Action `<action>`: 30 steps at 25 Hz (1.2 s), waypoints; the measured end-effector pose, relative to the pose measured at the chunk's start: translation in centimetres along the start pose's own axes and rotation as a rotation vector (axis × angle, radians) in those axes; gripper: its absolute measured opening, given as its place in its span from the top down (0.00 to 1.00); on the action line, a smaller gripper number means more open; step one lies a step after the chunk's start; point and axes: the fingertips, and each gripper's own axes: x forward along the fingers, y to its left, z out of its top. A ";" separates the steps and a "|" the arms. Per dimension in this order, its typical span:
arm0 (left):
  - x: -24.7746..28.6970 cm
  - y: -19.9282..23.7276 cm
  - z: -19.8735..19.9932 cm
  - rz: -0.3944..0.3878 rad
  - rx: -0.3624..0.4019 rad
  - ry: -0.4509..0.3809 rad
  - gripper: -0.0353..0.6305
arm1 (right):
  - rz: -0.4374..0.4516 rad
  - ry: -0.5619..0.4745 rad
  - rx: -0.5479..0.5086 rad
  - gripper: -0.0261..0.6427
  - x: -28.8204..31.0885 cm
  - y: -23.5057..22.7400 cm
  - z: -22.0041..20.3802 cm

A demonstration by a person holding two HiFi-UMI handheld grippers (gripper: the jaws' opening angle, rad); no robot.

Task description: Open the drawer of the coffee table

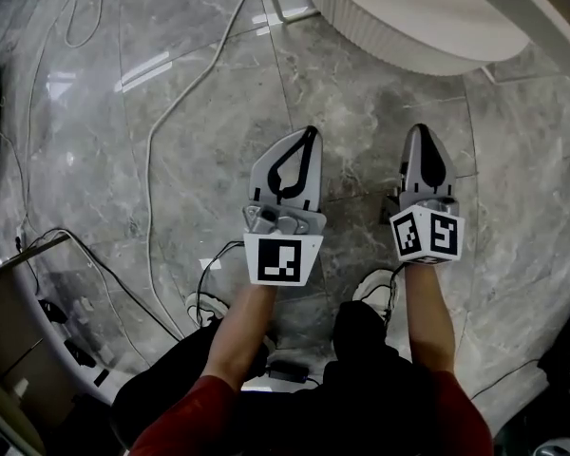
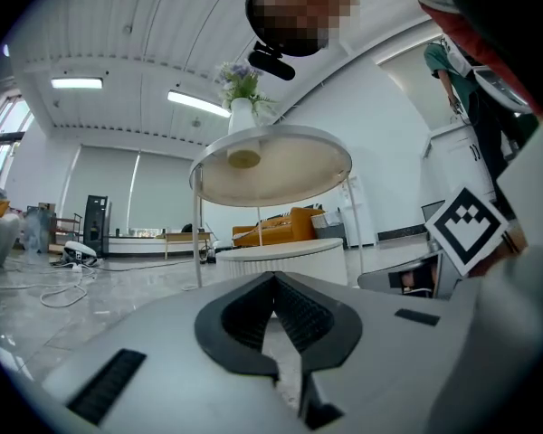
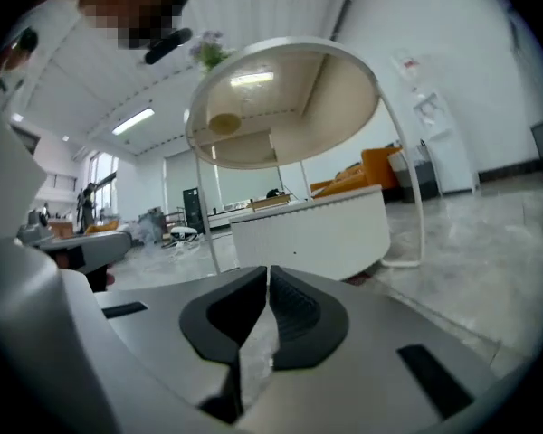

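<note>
Grey marble floor (image 1: 171, 93) runs under the person, who stands with both arms stretched forward and low; red sleeves (image 1: 185, 426) show at the elbows, and white shoes (image 1: 204, 304) below them. The left gripper (image 1: 311, 131) has its jaws closed tip to tip with nothing between them; the right gripper (image 1: 424, 129) is likewise closed and empty, held beside the left one with a clear gap between the two. Both point towards the coffee table (image 1: 380, 36), a low, round, white drum with a ribbed side, which stands ahead of the grippers and well apart from them; neither touches it. Thin white legs carry a round upper tier (image 2: 276, 165) above the drum, and a vase of flowers (image 2: 242, 93) stands on it. The drawer's outline cannot be made out on the ribbed side from here. A pale cable (image 1: 152, 160) snakes over the floor on the left; an orange sofa (image 2: 276, 226) sits beyond the table.
</note>
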 end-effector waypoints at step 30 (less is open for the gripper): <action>1.9 -3.0 -4.5 -0.050 -0.004 0.157 0.93 | 0.329 -0.297 1.088 0.56 11.3 -7.1 -3.1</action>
